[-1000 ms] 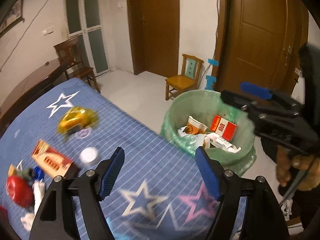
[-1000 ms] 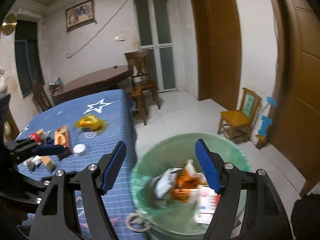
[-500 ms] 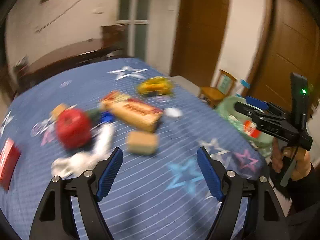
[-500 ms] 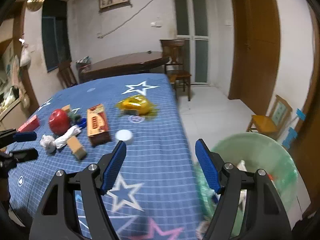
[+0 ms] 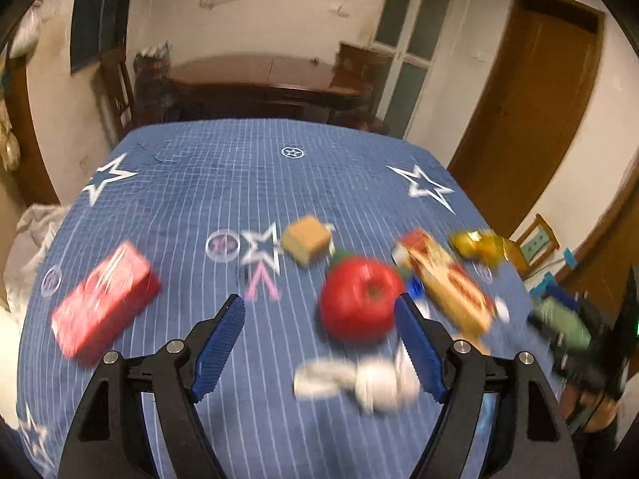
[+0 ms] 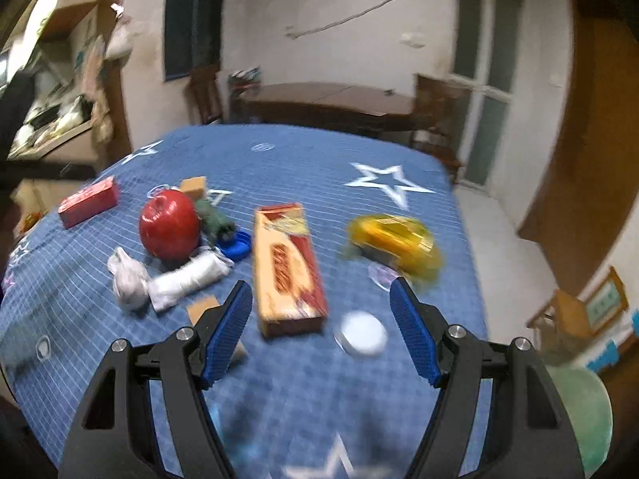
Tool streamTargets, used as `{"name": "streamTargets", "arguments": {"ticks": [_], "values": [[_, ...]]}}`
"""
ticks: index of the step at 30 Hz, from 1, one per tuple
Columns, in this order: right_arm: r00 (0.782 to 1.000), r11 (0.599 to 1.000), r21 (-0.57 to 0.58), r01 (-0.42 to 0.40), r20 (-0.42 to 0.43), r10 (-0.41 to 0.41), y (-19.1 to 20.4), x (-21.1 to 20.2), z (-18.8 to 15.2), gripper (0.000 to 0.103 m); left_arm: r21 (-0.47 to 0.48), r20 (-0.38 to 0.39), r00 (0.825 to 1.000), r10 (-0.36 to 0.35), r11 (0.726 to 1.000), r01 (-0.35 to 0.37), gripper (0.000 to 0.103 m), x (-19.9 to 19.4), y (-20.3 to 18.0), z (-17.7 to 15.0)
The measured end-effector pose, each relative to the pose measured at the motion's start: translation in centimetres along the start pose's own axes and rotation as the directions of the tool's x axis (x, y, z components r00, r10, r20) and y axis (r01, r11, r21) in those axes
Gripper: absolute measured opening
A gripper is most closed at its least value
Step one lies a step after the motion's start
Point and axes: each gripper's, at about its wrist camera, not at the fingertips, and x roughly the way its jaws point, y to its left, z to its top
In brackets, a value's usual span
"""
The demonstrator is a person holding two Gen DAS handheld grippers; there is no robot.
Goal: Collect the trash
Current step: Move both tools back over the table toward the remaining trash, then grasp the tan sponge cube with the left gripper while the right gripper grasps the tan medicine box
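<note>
Right gripper (image 6: 321,329) open above orange box (image 6: 288,269), white lid (image 6: 361,334) beside

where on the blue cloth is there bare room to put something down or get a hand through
Bare: the far half of the blue cloth, beyond the white star, and the strip between the red box and the red apple. Crowded: the cluster around the apple, crumpled tissue, long orange box and yellow wrapper.

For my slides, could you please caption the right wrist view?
Open right gripper above an orange carton on the starred blue tablecloth.
</note>
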Motion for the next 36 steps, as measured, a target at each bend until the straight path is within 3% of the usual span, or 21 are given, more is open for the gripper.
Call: {"name": "streamTargets", "arguments": {"ticks": [3,6,11,17,20,21,22,26,31,36], "values": [[0.996,0.999,-0.016,-0.052,-0.078,0.05,0.1,3.0,1.9,0.069,-0.037,-0.093,0.996,0.012,0.999,-0.016,0.078,4.0,0.2,4.3],[0.987,0.996,-0.049,-0.077,-0.142,0.069,0.1,5.1,3.1,0.069,-0.029,-0.18,0.979,0.093,0.995,-0.1,0.078,8.8,0.3,6.8],[0.966,0.989,-0.101,-0.11,-0.245,0.083,0.2,7.8,3.5,0.076,0.027,-0.278,0.947,0.16,0.987,-0.158,0.078,14.3,-0.3,7.0],[0.947,0.987,-0.103,-0.123,-0.309,0.086,0.6,10.0,3.1,0.076,0.034,-0.318,0.936,0.151,0.988,-0.148,0.077,17.0,-0.7,6.7],[0.939,0.987,-0.093,-0.133,-0.331,0.095,0.8,10.7,2.7,0.076,0.033,-0.337,0.93,0.147,0.989,-0.144,0.065,17.9,-0.9,6.7],[0.937,0.986,-0.091,-0.136,-0.334,0.098,0.9,10.9,2.6,0.069,0.032,-0.34,0.927,0.156,0.988,-0.154,0.06,18.3,-0.7,6.6],[0.933,0.985,-0.083,-0.151,-0.343,0.114,1.0,11.0,2.5,0.056,0.038,-0.335,0.926,0.172,0.985,-0.169,0.054,18.4,-0.6,6.5],[0.939,0.986,-0.093,-0.14,-0.328,0.103,1.4,10.6,2.5,0.055,0.015,-0.306,0.939,0.155,0.987,-0.159,0.048,17.8,0.2,6.7],[0.962,0.99,-0.075,-0.118,-0.254,0.095,0.7,8.5,3.5,0.055,0.003,-0.197,0.968,0.153,0.988,-0.155,0.046,12.9,0.4,7.9],[0.982,0.993,-0.069,-0.094,-0.171,0.081,0.5,5.6,4.5,0.055,0.046,-0.076,0.985,0.154,0.987,-0.151,0.046,7.3,-1.5,7.7]]}}
